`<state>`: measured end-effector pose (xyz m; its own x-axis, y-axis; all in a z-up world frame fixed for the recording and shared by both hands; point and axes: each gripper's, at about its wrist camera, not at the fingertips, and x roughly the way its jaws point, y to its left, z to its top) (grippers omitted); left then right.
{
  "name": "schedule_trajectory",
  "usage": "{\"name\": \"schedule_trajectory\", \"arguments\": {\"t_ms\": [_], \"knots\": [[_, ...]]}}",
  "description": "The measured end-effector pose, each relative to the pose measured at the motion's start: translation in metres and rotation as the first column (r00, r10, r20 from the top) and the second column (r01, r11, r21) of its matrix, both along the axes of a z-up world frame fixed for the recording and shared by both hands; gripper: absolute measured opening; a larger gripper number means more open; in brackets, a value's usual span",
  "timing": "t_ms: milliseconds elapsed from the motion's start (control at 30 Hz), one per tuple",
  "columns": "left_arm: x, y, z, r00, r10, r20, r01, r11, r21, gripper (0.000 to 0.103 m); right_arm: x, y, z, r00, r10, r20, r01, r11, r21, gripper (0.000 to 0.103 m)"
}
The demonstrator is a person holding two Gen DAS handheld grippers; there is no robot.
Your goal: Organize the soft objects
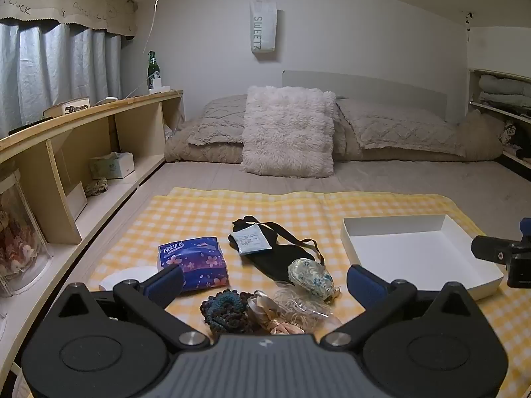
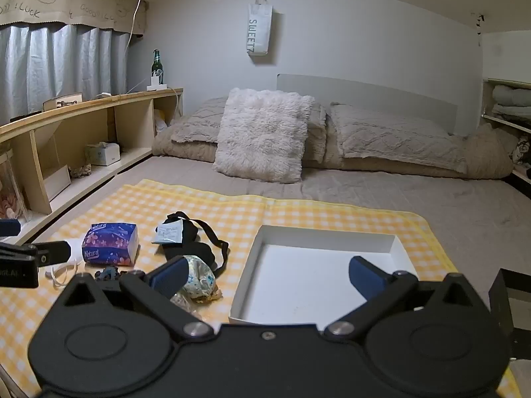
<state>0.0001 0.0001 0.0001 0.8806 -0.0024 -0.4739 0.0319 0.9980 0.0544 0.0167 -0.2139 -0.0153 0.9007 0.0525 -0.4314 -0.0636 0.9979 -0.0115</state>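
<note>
Blue-padded left hand-held gripper (image 1: 265,282) and right hand-held gripper (image 2: 268,273): both jaws wide apart, nothing between. On yellow checked cloth (image 1: 205,212) on bed: 1 tissue pack (image 1: 193,263), 1 black eye mask (image 1: 278,255), 1 floral pouch (image 1: 310,278), 1 dark scrunchie (image 1: 225,310), 1 white tray (image 2: 318,265), w/ nothing inside.

A fluffy pillow (image 1: 288,131) leans on the bedding, a green bottle (image 1: 152,65) tops the wooden shelf (image 1: 99,109).

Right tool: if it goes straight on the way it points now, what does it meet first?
Probably the white tray. The open right tool points slightly down over the tray's bare floor, nothing between its fingers. Depth is uncertain.
</note>
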Motion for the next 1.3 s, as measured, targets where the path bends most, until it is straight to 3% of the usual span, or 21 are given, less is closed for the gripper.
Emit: {"name": "schedule_trajectory", "arguments": {"t_ms": [1300], "knots": [[0.0001, 0.0002, 0.0001, 1.0, 0.0, -0.003, 0.0, 1.0, -0.007, 0.103, -0.0007, 0.0019, 0.0006, 1.0, -0.004, -0.002, 0.004, 1.0, -0.011, 0.103]]}}
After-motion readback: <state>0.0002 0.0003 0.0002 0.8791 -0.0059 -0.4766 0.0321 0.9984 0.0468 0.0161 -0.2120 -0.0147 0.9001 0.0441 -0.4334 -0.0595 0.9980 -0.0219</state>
